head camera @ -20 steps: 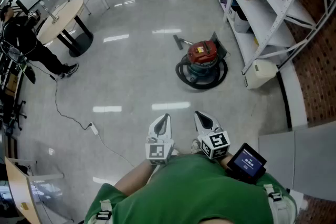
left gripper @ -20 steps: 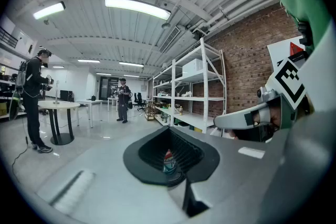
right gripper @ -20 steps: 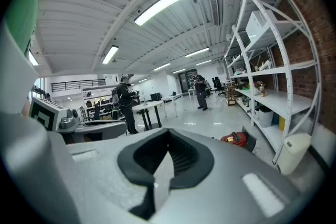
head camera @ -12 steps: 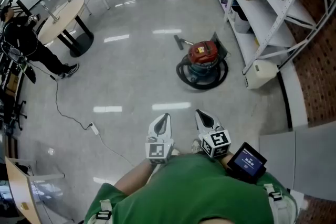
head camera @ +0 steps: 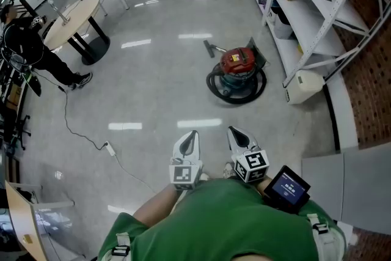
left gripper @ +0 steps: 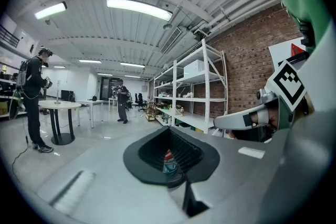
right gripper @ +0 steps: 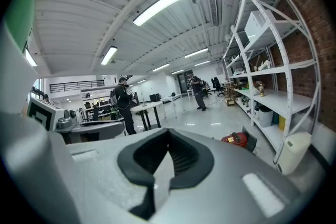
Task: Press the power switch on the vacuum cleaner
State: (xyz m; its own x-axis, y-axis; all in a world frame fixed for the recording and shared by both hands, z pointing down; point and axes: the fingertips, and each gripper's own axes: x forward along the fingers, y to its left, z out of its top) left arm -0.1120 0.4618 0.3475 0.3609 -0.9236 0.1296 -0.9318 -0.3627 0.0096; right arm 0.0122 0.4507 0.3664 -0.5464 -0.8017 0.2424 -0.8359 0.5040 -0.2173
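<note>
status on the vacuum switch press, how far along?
Done: nothing yet. The vacuum cleaner sits on the floor by the shelving, well ahead of the person, with nothing touching it.
In hand: the left gripper and right gripper are held close to the body, fingers together, empty, pointing roughly towards it.
Left: walk up, reach down, press the switch, which is too small to make out from here.

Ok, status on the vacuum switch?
Left gripper and right gripper shut, empty. Vacuum cleaner ahead, untouched, far off. Cable lies left, off the line.
</note>
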